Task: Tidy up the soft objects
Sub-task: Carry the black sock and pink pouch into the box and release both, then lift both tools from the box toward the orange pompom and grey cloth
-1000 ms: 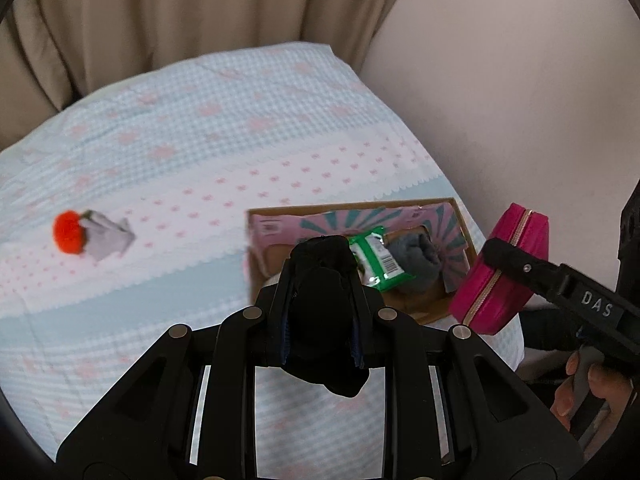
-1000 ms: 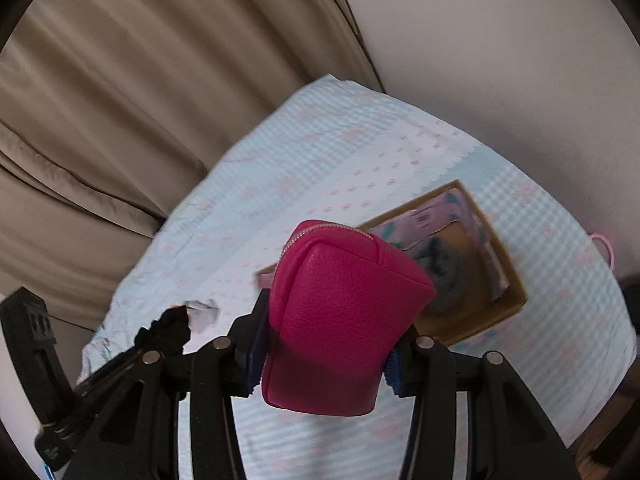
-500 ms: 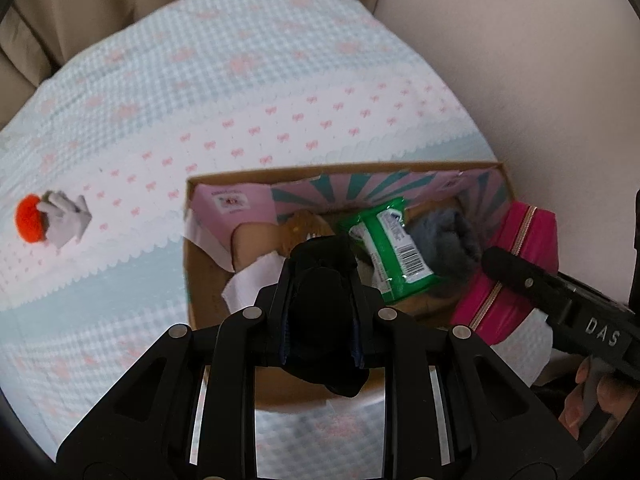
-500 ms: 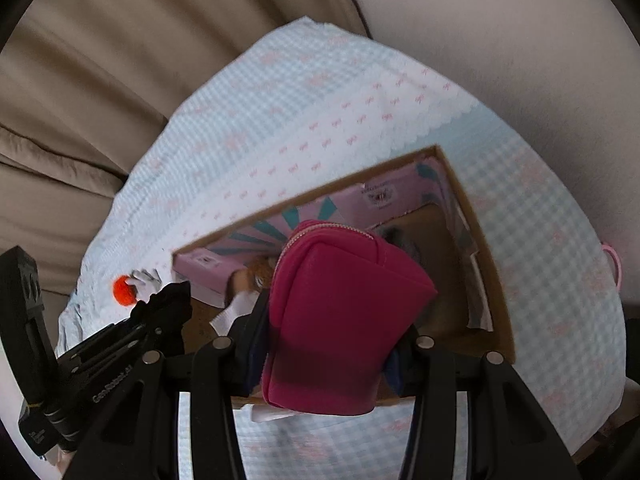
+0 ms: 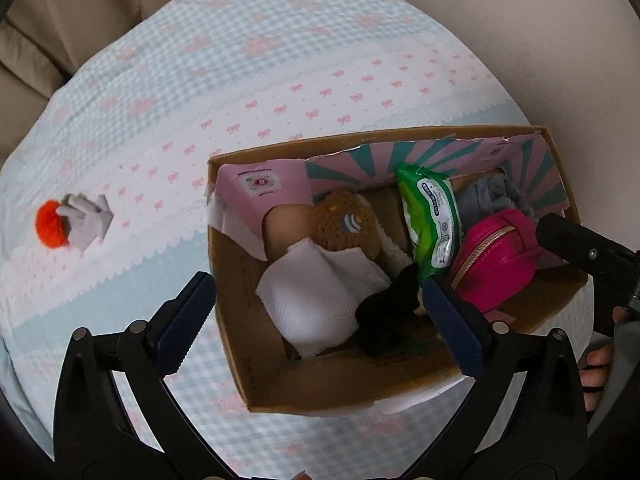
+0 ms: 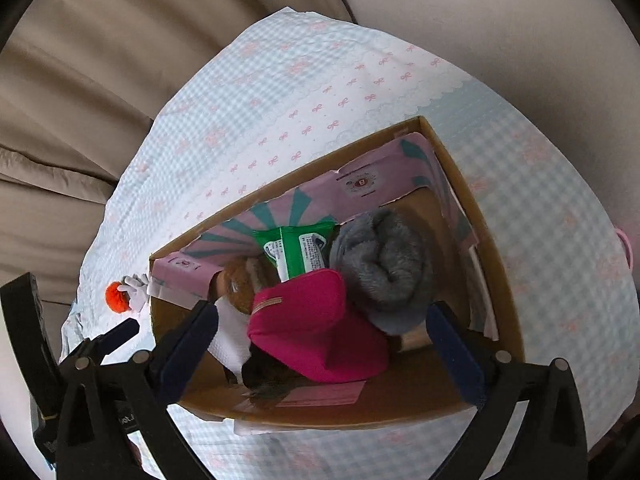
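Note:
A cardboard box (image 5: 256,376) (image 6: 500,280) stands on the bed. Inside lie a pink zip pouch (image 5: 496,256) (image 6: 316,332), a black soft item (image 5: 390,312), a white cloth roll (image 5: 316,300), a brown plush (image 5: 348,224), a green wipes pack (image 5: 434,220) (image 6: 298,250) and a grey fluffy roll (image 6: 384,268). My left gripper (image 5: 316,320) is open above the box, over the black item. My right gripper (image 6: 320,344) is open above the pouch. An orange-and-white toy (image 5: 70,222) (image 6: 126,294) lies on the bedspread left of the box.
The bed has a light blue checked spread with pink bows (image 5: 248,80). Beige curtains (image 6: 80,120) hang behind it and a pale wall (image 5: 540,32) runs along its right side. A pink loop (image 6: 624,244) shows at the bed's right edge.
Both grippers have opened over the box. The black item has dropped from the left gripper and the pink pouch from the right gripper into the box.

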Demonstrator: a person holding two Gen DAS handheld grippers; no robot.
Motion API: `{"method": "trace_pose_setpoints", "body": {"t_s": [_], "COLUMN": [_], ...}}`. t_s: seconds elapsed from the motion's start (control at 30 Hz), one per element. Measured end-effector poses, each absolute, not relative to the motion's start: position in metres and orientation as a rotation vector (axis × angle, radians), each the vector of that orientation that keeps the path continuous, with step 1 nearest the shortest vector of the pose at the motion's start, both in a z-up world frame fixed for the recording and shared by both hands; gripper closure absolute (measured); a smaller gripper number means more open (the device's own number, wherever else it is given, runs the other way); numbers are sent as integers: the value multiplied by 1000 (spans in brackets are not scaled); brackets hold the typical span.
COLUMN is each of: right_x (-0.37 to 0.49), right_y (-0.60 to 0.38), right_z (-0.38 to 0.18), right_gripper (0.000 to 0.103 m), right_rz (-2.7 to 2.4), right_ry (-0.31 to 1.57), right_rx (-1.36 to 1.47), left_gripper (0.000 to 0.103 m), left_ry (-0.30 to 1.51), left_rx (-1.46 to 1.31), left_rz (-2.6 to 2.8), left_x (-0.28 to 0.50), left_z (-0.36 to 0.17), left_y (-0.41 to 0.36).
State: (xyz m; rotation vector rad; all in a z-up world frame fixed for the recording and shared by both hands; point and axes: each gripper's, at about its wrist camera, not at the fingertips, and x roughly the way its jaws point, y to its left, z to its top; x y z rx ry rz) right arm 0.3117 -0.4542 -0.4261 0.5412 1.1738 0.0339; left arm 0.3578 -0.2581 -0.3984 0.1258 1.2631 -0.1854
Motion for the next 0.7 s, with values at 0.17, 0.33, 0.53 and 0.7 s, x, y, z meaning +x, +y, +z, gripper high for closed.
{"method": "trace_pose_setpoints", "body": {"t_s": [0.17, 0.33, 0.53, 0.7], "right_x": [310, 306, 294, 274], "right_y": [-456, -454, -447, -434], "right_z": [-418, -406, -383, -351], "right_gripper": [0, 0, 0, 0], "right_rz": [31, 37, 60, 66], "right_ry": [1134, 1099, 1074, 1034], "right_rx": [517, 487, 459, 403], "left_gripper": [0, 0, 0, 0], "left_ry": [1258, 1236, 1192, 1137], "left_rx": [88, 79, 38, 2], "left_rz": [-176, -174, -176, -186], "left_x": [354, 346, 330, 306], "left_z": [-390, -378, -353, -320], "left_y": [-254, -250, -238, -221]}}
